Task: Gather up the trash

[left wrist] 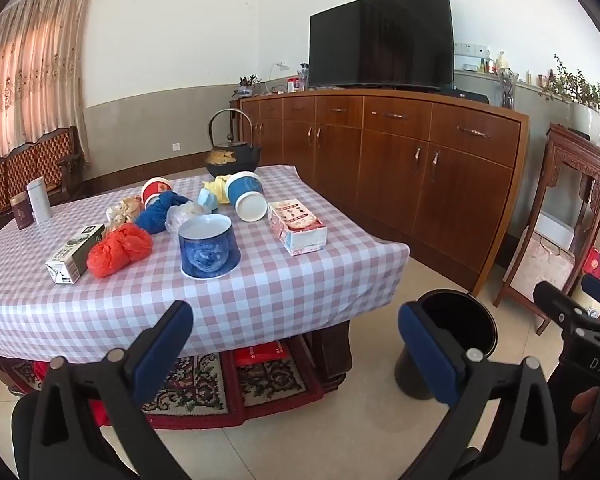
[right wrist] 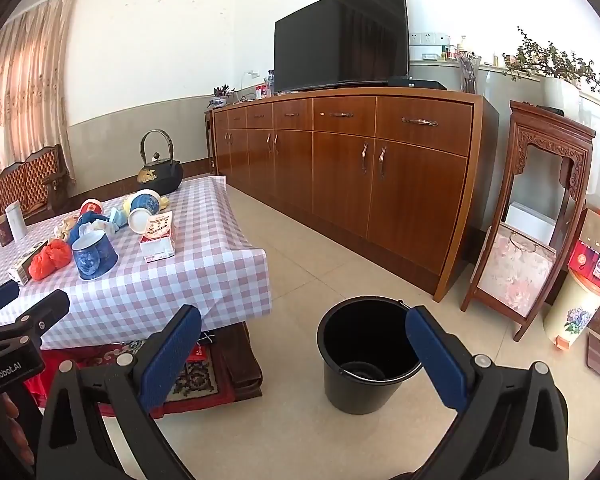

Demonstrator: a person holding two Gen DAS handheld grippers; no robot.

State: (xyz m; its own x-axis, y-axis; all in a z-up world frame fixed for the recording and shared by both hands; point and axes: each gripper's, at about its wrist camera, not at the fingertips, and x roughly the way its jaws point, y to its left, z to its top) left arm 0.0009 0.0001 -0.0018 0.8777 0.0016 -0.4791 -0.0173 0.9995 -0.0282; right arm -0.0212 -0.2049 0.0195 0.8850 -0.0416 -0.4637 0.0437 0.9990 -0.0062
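Your trash sits heaped mid-table on the checked cloth (left wrist: 260, 280): a red bag (left wrist: 118, 249), blue bag (left wrist: 160, 212), upturned blue cup (left wrist: 209, 246) and carton (left wrist: 76, 254); the black bucket (right wrist: 364, 354) stands on the floor beside it; your left gripper (left wrist: 296, 344) and right gripper (right wrist: 304, 356) gape wide, holding nothing.

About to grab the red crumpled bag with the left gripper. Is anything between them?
Nothing visible does. The open left gripper faces bare checked cloth up to the red crumpled bag. The carton lies touching its left side, the blue cup stands right of it.
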